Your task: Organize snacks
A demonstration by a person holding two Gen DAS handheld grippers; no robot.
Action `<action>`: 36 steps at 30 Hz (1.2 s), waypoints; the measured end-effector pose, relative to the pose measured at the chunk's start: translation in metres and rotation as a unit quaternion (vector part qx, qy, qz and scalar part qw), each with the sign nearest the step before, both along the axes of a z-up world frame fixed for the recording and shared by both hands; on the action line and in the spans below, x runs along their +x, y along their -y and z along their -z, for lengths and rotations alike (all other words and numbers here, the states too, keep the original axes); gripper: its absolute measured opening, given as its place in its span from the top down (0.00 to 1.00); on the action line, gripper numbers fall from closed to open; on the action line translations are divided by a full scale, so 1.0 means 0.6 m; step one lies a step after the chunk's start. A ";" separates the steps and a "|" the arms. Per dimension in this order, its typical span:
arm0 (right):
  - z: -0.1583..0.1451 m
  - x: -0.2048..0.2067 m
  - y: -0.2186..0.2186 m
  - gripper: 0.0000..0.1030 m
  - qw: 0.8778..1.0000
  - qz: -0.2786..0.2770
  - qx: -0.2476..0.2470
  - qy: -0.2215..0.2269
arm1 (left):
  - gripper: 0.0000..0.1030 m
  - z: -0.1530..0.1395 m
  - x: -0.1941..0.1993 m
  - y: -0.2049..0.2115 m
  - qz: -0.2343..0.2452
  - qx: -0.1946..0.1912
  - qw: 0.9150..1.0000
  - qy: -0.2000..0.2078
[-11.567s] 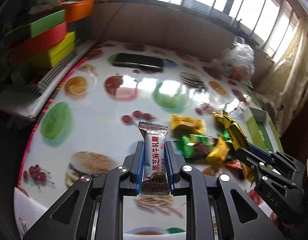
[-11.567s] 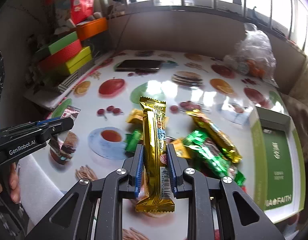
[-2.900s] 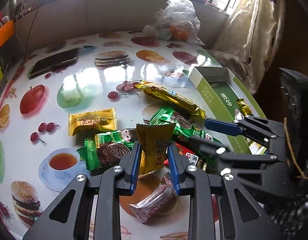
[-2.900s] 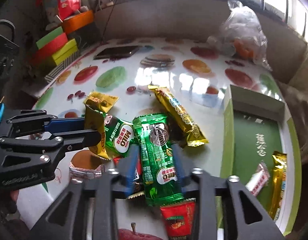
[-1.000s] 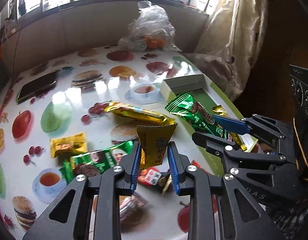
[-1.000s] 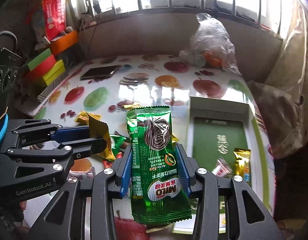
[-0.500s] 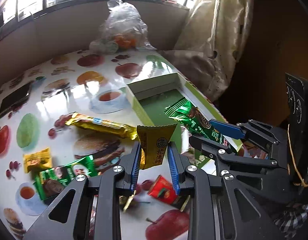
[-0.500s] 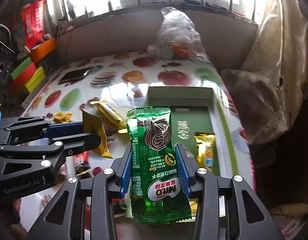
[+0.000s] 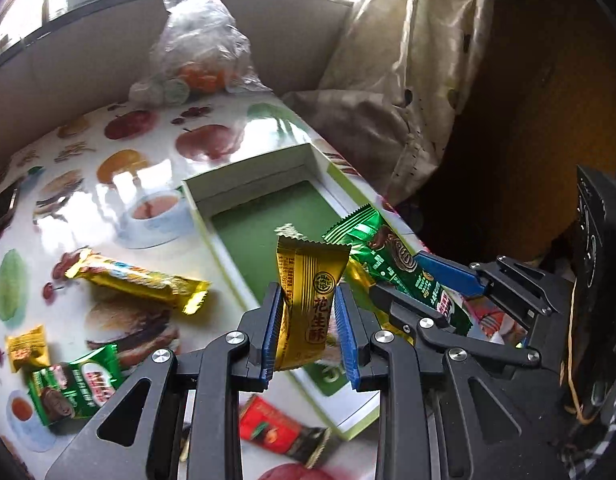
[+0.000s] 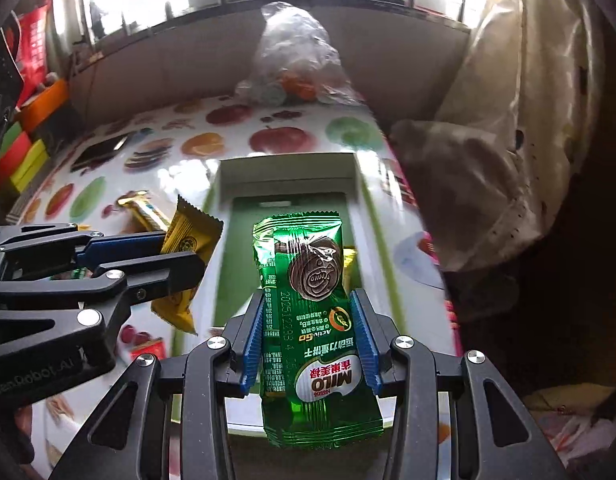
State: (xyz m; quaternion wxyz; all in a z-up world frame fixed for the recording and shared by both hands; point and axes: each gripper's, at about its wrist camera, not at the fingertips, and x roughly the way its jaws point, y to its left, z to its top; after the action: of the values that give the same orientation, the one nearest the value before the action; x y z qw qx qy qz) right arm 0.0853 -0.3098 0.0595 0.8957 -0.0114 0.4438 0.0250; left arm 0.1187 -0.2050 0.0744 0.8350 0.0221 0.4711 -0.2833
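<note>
Green Milo pack (image 10: 308,320) & gold peanut candy (image 9: 310,300), both upright, held above open green box (image 9: 251,236).

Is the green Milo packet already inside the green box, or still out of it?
Out: the Milo packet is clamped in the right hand-held gripper, raised over the green box.

A table (image 9: 87,216) covered in a glossy fruit-and-food print cloth carries an open green box (image 9: 263,216) at its right edge. Left of the box lie a long gold bar (image 9: 135,278), a small yellow candy (image 9: 27,346), a green Milo packet (image 9: 73,386) and a red packet (image 9: 283,434). Beyond the box sits a clear plastic bag (image 9: 199,52).
</note>
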 end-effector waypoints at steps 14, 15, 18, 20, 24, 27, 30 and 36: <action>0.024 -0.001 0.038 0.61 0.999 0.028 0.010 -0.011 | 0.73 0.037 0.015 0.033 0.003 0.012 1.000 -0.020; 0.025 0.000 0.039 0.61 0.999 0.029 0.009 -0.012 | 0.73 0.039 0.015 0.034 0.004 0.012 1.000 -0.022; 0.031 0.001 0.040 0.60 0.999 0.027 0.011 -0.017 | 0.73 0.047 0.018 0.038 0.006 0.015 1.000 -0.027; 0.035 0.003 0.041 0.60 0.999 0.027 0.013 -0.021 | 0.73 0.051 0.020 0.039 0.005 0.014 0.999 -0.030; 0.042 0.003 0.044 0.60 0.999 0.031 0.017 -0.023 | 0.73 0.058 0.023 0.041 0.004 0.012 0.999 -0.037; 0.044 0.003 0.045 0.60 0.999 0.030 0.017 -0.023 | 0.73 0.059 0.023 0.043 0.004 0.010 0.999 -0.038; 0.044 0.003 0.044 0.60 0.999 0.030 0.018 -0.023 | 0.73 0.061 0.024 0.043 0.004 0.008 0.999 -0.040; 0.045 0.003 0.045 0.59 0.999 0.029 0.019 -0.023 | 0.71 0.064 0.026 0.038 0.001 0.007 0.999 -0.043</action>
State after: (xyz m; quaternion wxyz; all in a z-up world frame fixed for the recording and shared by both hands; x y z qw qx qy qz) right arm 0.0872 -0.3367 0.0327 0.8858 0.0190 0.4636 0.0071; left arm 0.1343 -0.2280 0.0359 0.8139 0.0162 0.5082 -0.2811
